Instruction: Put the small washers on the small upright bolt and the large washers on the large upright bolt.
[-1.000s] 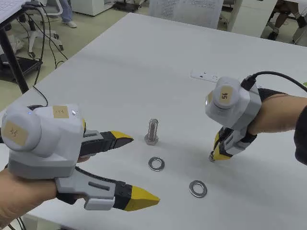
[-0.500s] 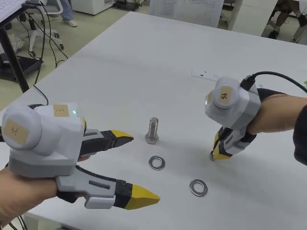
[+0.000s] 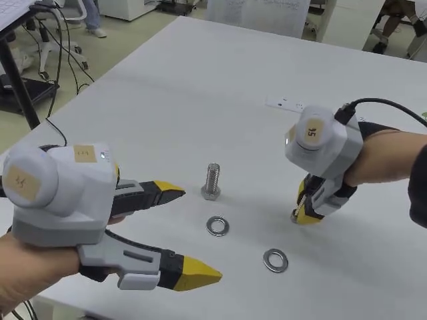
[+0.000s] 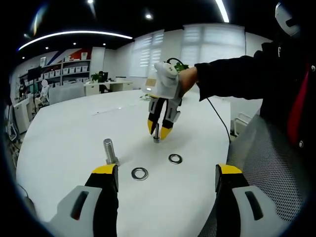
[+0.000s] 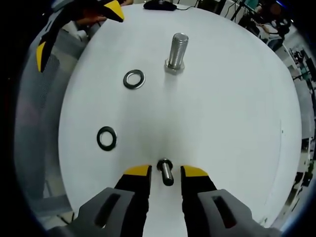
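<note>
The large bolt (image 3: 211, 181) (image 4: 109, 150) (image 5: 176, 52) stands upright on the white table (image 3: 187, 100). Two washers lie flat in front of it, one near its base (image 3: 217, 226) (image 4: 139, 173) (image 5: 134, 79) and one further right (image 3: 275, 260) (image 4: 175, 158) (image 5: 106, 138). My right gripper (image 3: 300, 215) (image 4: 159, 131) (image 5: 165, 172) points down at the small upright bolt (image 3: 294, 217) (image 5: 165, 171). Its jaws straddle the bolt with a thin gap on each side. My left gripper (image 3: 198, 233) (image 4: 166, 173) (image 5: 79, 32) hovers wide open and empty, left of the large bolt.
A flat white strip (image 3: 285, 105) lies on the table beyond the right gripper. The table's left edge (image 3: 80, 93) runs diagonally, with a black stand and cables (image 3: 40, 53) on the floor past it. Bare tabletop stretches behind the large bolt.
</note>
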Motion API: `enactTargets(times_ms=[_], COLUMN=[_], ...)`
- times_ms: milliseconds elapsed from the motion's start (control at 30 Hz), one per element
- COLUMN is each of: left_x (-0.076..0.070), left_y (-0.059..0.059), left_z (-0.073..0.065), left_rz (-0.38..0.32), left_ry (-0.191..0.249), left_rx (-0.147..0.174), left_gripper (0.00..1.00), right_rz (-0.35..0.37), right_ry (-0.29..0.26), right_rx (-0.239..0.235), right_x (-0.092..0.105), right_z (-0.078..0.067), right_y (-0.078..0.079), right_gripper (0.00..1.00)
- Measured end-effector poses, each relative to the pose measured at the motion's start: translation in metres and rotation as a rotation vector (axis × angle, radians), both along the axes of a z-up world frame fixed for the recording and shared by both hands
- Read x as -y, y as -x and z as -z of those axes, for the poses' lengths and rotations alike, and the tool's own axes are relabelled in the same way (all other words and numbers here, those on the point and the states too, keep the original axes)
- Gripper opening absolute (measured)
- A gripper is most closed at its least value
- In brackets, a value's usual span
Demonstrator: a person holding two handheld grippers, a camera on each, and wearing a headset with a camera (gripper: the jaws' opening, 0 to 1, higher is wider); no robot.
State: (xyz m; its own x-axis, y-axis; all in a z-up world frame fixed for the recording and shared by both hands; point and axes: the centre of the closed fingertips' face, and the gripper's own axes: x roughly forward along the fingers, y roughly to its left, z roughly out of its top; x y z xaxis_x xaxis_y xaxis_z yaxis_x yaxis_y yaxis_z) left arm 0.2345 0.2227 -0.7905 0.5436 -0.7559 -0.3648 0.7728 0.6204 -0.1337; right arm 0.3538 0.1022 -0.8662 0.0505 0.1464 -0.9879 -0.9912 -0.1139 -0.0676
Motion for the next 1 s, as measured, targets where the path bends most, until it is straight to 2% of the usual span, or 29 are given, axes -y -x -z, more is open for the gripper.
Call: enactTargets(times_ms=[367,1000], left_x=[-0.001,-0.001], left_y=[0.001,0.001], left_z=[-0.002,-0.004], left_rz=[-0.001,0.002], left_ry=[0.001,0.003], left_rx=[0.005,0.012], left_gripper=[0.8,0.8], right_rz=[-0.001,-0.049], right_ry=[-0.008,-0.085], right_rx=[0.01,0.067], right_x=[0.0,-0.02], right_z=[-0.008,-0.047], right_y=[0.003,0.011], right_gripper=[0.35,0.39])
